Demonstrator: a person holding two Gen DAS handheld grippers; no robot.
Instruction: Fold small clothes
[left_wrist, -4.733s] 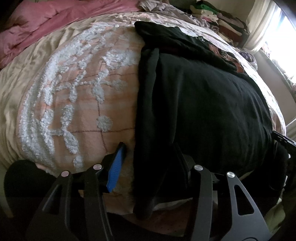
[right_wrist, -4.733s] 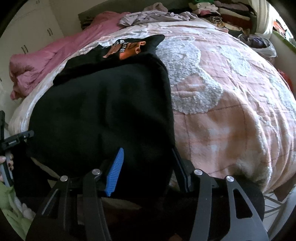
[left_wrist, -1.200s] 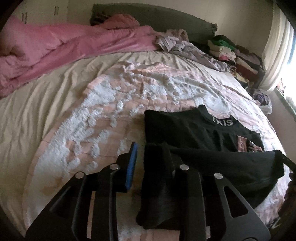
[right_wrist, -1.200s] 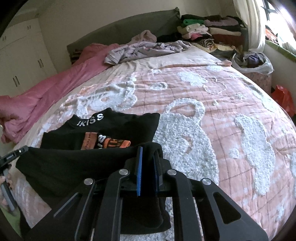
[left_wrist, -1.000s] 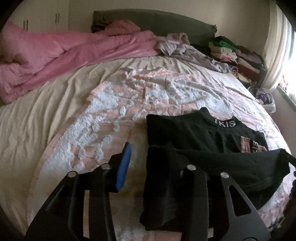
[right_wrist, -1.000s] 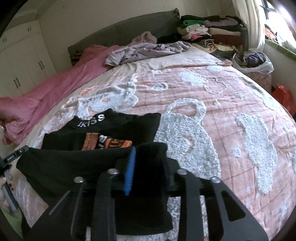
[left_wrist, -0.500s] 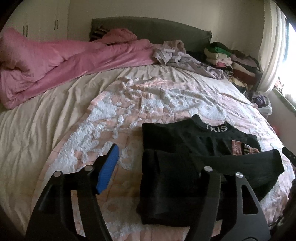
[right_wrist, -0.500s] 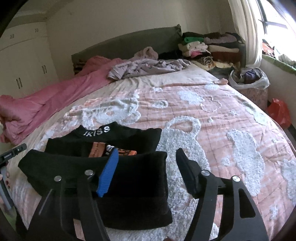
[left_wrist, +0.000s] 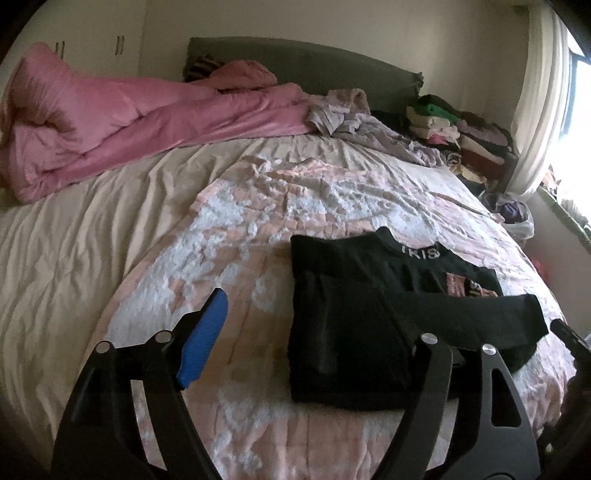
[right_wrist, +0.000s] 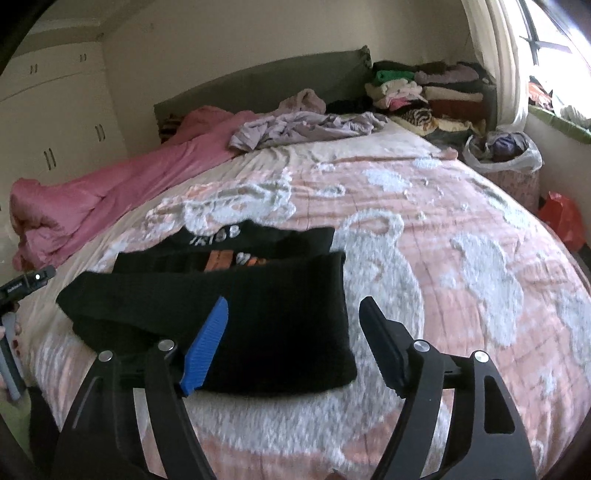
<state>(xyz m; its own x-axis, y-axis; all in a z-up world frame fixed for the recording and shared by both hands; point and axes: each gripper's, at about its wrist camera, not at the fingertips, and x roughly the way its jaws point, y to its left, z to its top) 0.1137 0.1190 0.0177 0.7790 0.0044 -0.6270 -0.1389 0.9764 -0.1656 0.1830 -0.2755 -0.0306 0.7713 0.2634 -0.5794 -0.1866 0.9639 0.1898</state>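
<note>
A black top (left_wrist: 351, 325) with a white-lettered collar and an orange print lies on the pink-and-white quilt (left_wrist: 258, 206), its lower half folded up over the chest. My left gripper (left_wrist: 303, 332) hovers over the fold's left end, jaws opening; the cloth lies below and between the fingers, untouched by the pads. My right gripper (right_wrist: 293, 343) hangs over the right end of the black top (right_wrist: 240, 295), jaws opening too, gripping nothing. Each gripper shows at the other view's edge, the left gripper (right_wrist: 22, 288) and the right gripper (left_wrist: 570, 339).
A pink duvet (left_wrist: 129, 122) is bunched along the far left of the bed. Crumpled lilac clothes (right_wrist: 306, 127) lie near the green headboard (right_wrist: 258, 81). Stacks of folded clothes (right_wrist: 424, 88), a filled plastic bag (right_wrist: 502, 147) and a red bag (right_wrist: 563, 218) stand at the right.
Both grippers carried the hem up over the top, then opened and let it go. They have drawn back and risen; the top lies folded in half.
</note>
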